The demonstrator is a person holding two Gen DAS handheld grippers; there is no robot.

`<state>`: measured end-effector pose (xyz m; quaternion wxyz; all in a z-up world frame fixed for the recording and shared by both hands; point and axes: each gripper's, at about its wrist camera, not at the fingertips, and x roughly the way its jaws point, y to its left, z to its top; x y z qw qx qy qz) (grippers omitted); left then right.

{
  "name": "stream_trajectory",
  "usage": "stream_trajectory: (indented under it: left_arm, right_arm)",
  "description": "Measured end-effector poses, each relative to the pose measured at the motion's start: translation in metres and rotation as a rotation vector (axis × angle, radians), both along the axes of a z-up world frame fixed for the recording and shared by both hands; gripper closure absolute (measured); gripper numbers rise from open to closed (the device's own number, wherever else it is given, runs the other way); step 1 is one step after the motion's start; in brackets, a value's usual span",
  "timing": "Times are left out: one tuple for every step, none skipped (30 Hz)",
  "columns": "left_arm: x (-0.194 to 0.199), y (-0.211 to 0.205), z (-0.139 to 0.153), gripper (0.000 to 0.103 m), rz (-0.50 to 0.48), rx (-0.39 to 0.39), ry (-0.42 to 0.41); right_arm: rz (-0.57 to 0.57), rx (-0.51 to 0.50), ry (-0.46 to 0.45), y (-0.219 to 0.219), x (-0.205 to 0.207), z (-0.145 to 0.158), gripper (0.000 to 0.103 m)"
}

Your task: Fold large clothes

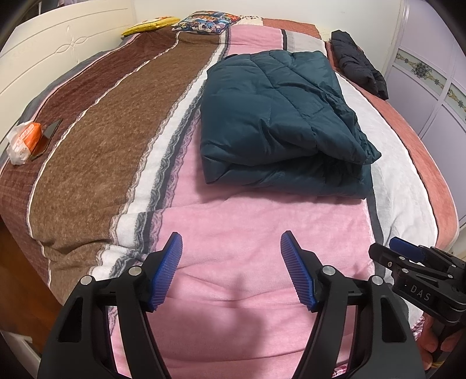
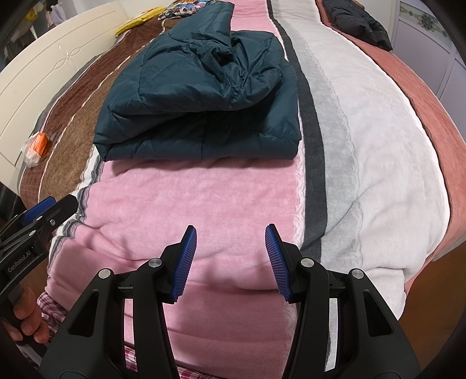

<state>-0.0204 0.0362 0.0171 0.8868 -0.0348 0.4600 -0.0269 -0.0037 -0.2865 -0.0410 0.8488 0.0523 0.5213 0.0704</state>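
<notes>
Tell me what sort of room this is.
Most likely a bedroom: a bed covered by a striped blanket, a white headboard, pillows at its far end, and a folded teal jacket on top.

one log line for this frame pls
teal jacket: folded, on bed | left gripper: open, empty | right gripper: open, empty | black garment: far edge

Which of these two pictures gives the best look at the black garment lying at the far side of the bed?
The left wrist view. There the black garment shows along nearly its whole crumpled length on the bed's far edge. In the right wrist view it sits at the top edge of the picture, cut off and squeezed by the lens.
</notes>
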Motion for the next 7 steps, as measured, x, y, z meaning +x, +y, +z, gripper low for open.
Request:
stream_trajectory:
  left_arm:
    - [0.0004, -0.0003, -0.0005, 0.036, -0.002, -0.002, 0.002]
    - [-0.0005, -0.0012, -0.0013, 0.036, -0.002, -0.003, 0.002]
    - [-0.0004, -0.0013, -0.0013, 0.036, -0.003, -0.002, 0.002]
    - [-0.0004, -0.0014, -0.0011, 0.036, -0.003, -0.002, 0.001]
    - [-0.0007, -0.0014, -0.0016, 0.036, -0.002, -0.003, 0.001]
    - [-0.0006, -0.0013, -0.002, 0.036, -0.001, -0.003, 0.002]
    - [-0.0005, -0.0014, -0.0021, 0.036, -0.001, -0.004, 0.003]
  right_arm:
    - [0.002, 0.0, 0.0, -0.0001, 0.0003, -0.0007, 0.054]
    - [0.003, -0.001, 0.001, -0.0003, 0.0, -0.0011, 0.054]
    - [0.004, -0.001, 0.001, -0.0008, -0.0013, -0.0013, 0.054]
    - [0.005, -0.001, 0.002, -0.0001, 0.0006, -0.0015, 0.054]
    - [0.005, -0.001, 0.003, -0.0007, 0.0, -0.0018, 0.054]
    - [0.006, -0.001, 0.003, -0.0007, 0.0014, -0.0019, 0.054]
    - [0.006, -0.002, 0.003, -0.0012, 0.0003, -0.0021, 0.054]
